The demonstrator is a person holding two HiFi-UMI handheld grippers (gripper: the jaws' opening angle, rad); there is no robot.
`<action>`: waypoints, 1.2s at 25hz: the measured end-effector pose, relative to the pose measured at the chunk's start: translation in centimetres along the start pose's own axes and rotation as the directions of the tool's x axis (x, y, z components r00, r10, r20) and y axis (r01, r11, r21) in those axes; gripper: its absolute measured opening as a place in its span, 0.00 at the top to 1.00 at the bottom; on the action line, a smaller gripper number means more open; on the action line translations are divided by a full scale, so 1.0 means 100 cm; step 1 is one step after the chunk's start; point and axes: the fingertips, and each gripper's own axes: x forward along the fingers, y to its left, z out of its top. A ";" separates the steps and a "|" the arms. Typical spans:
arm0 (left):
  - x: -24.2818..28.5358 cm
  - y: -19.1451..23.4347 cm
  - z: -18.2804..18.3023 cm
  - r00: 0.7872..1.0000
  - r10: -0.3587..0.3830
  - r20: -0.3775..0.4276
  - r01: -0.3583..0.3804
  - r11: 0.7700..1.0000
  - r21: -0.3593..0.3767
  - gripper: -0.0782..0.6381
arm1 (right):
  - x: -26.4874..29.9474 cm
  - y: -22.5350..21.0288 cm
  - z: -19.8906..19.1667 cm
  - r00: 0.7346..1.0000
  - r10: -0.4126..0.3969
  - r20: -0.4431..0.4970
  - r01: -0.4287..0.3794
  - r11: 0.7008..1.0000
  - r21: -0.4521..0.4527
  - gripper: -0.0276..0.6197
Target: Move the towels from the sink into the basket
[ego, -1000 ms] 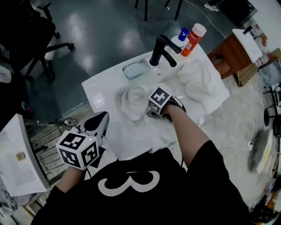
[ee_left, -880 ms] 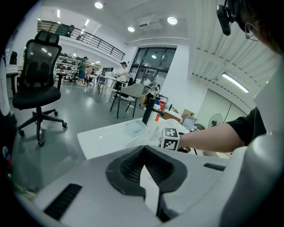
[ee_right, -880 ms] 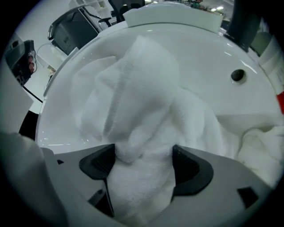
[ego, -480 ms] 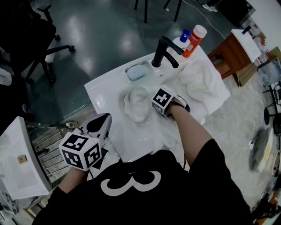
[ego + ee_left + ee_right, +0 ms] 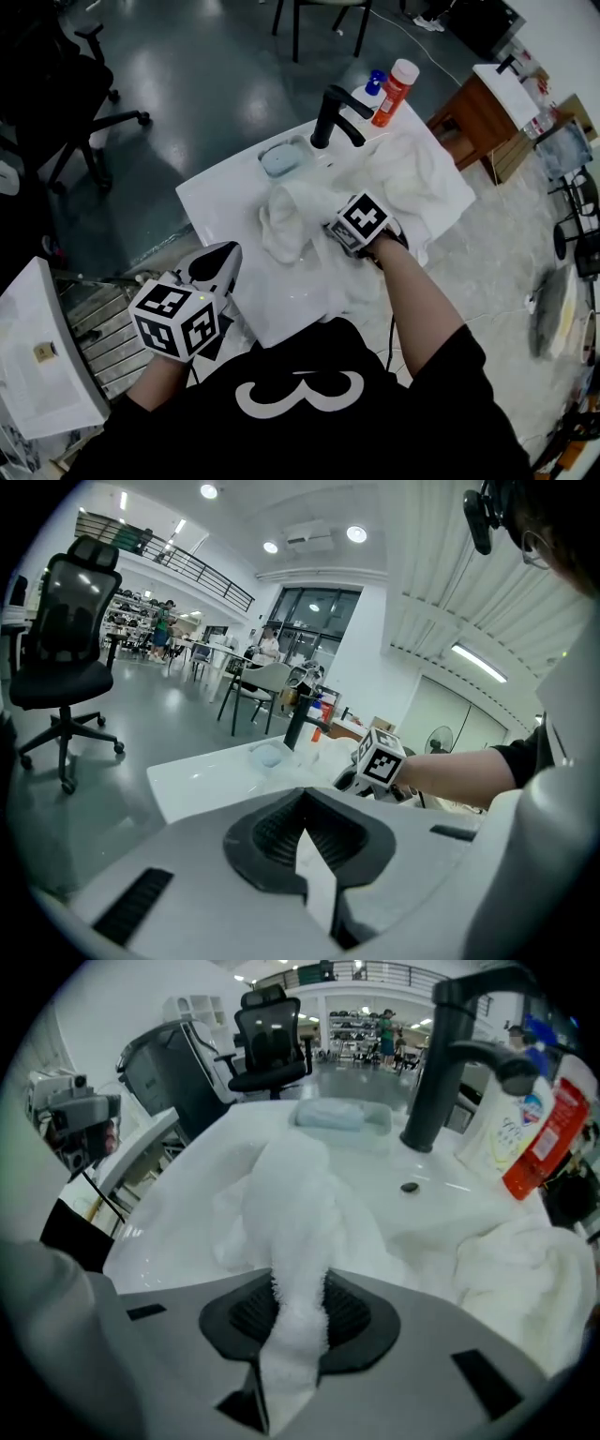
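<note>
- Head view: you are at the lifting step. Your right gripper (image 5: 333, 242) holds a fluffy white towel (image 5: 286, 216) over the glossy sink (image 5: 220, 192). Next, carry it clear to what seems the wire basket (image 5: 98, 314).
- Left gripper view: your left gripper (image 5: 314, 874) has its jaws pressed together, with nothing between.
- Right gripper view: the jaws have just been closing and pinch a soft fold of the towel.

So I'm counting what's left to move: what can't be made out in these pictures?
Towel pile, head view: white folds merge, so the count is unclear.
Sink front edge, head view: behind the person's right arm and torso.
Basket: no view shows it surely; a wire frame at the head view's left is partly covered by the left gripper.
</note>
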 end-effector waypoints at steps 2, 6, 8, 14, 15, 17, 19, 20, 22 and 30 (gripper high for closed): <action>0.002 -0.001 -0.001 1.000 -0.008 0.004 0.008 1.000 0.002 0.88 | -0.017 0.008 0.005 0.996 0.002 0.085 -0.005 0.999 0.037 0.79; 0.006 -0.008 -0.006 0.999 -0.031 0.006 0.031 0.999 -0.023 0.88 | -0.057 0.019 0.006 0.966 -0.027 0.257 -0.008 0.991 0.135 0.79; 0.006 -0.015 -0.004 0.999 -0.050 0.013 0.051 0.998 -0.025 0.88 | -0.078 0.024 0.005 0.938 -0.040 0.344 -0.025 0.983 0.181 0.79; 0.010 -0.044 -0.003 0.994 -0.110 0.016 0.110 0.994 -0.005 0.88 | -0.138 0.046 -0.007 0.840 -0.072 0.537 -0.080 0.964 0.255 0.79; 0.012 -0.050 -0.003 0.993 -0.118 0.013 0.118 0.993 -0.002 0.88 | -0.147 0.049 -0.011 0.826 -0.082 0.557 -0.082 0.961 0.264 0.80; 0.015 -0.064 -0.002 0.991 -0.133 0.005 0.133 0.991 0.003 0.88 | -0.163 0.053 -0.021 0.796 -0.092 0.598 -0.102 0.954 0.283 0.80; 0.018 -0.081 -0.002 0.989 -0.146 -0.001 0.146 0.989 0.012 0.88 | -0.178 0.057 -0.034 0.764 -0.100 0.637 -0.130 0.944 0.304 0.80; 0.020 -0.090 -0.002 0.988 -0.153 -0.005 0.153 0.988 0.020 0.88 | -0.184 0.059 -0.041 0.748 -0.105 0.656 -0.146 0.938 0.316 0.80; 0.024 -0.110 -0.002 0.985 -0.170 -0.017 0.170 0.985 0.030 0.88 | -0.197 0.062 -0.055 0.714 -0.117 0.690 -0.176 0.924 0.340 0.80; 0.030 -0.202 -0.008 0.971 -0.236 -0.047 0.238 0.969 0.069 0.88 | -0.261 0.073 -0.122 0.609 -0.160 0.777 -0.237 0.898 0.371 0.80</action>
